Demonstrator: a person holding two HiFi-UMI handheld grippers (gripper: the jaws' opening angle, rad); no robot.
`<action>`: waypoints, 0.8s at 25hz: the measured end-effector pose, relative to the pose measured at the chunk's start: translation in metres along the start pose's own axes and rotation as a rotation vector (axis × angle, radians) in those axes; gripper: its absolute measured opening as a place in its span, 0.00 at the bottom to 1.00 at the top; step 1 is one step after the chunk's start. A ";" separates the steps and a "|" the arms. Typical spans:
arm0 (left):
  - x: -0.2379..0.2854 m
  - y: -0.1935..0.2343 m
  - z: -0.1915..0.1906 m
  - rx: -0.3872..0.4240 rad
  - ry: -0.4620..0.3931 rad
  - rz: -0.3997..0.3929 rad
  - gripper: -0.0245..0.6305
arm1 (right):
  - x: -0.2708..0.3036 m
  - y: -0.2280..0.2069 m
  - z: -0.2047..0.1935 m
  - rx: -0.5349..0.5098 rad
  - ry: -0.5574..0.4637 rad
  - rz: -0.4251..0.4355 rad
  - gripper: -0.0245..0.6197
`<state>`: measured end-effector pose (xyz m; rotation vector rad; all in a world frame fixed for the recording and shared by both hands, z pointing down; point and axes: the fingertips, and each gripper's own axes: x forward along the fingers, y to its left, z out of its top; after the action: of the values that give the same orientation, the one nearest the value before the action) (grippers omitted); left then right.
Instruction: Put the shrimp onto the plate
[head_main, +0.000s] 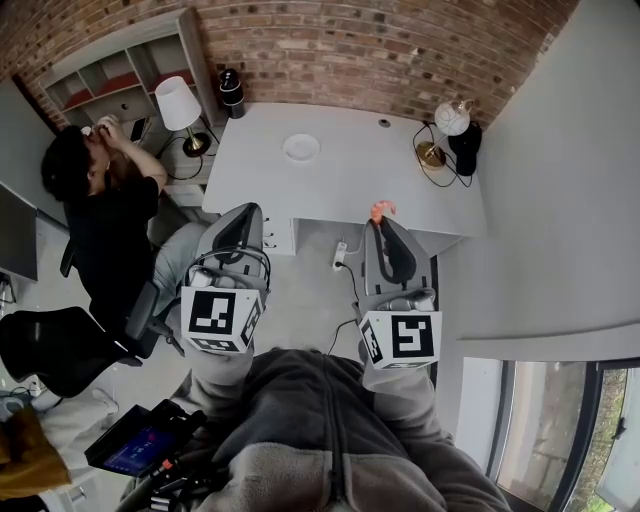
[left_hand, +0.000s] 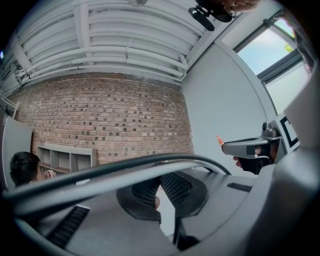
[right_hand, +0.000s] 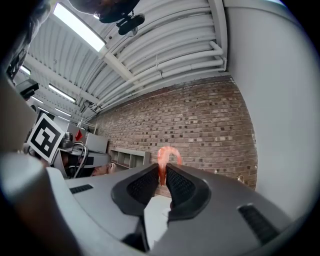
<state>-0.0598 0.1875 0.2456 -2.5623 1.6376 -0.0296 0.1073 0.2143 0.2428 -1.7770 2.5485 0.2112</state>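
Note:
In the head view a small white plate (head_main: 301, 148) lies on the white table (head_main: 350, 185), near its far middle. The pink shrimp (head_main: 382, 209) is off the table, pinched in my right gripper (head_main: 381, 222), which is held in the air in front of the table's near edge. From the right gripper view the shrimp (right_hand: 167, 155) curls up out of the jaw tips of that gripper (right_hand: 163, 171), which is shut on it. My left gripper (head_main: 249, 212) hovers level with it to the left. The left gripper view shows its pads (left_hand: 176, 187) closed together, empty.
A person (head_main: 100, 200) sits at the table's left end, by a white-shaded lamp (head_main: 178, 102) and a black cylinder (head_main: 231, 92). A gold lamp (head_main: 447, 125) stands at the right end. Shelves (head_main: 120, 75) line the brick wall. A black office chair (head_main: 50, 345) is lower left.

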 end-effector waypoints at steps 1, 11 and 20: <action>0.000 -0.001 -0.001 0.000 0.002 -0.002 0.04 | 0.000 0.000 -0.001 0.001 0.002 -0.001 0.11; 0.002 -0.002 -0.003 -0.002 0.015 -0.004 0.04 | 0.001 -0.001 -0.001 0.005 0.008 -0.001 0.11; 0.002 0.001 -0.005 -0.008 0.023 0.004 0.04 | 0.005 0.003 -0.002 -0.003 0.011 0.013 0.11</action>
<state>-0.0604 0.1851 0.2504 -2.5738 1.6546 -0.0533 0.1034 0.2107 0.2444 -1.7674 2.5693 0.2059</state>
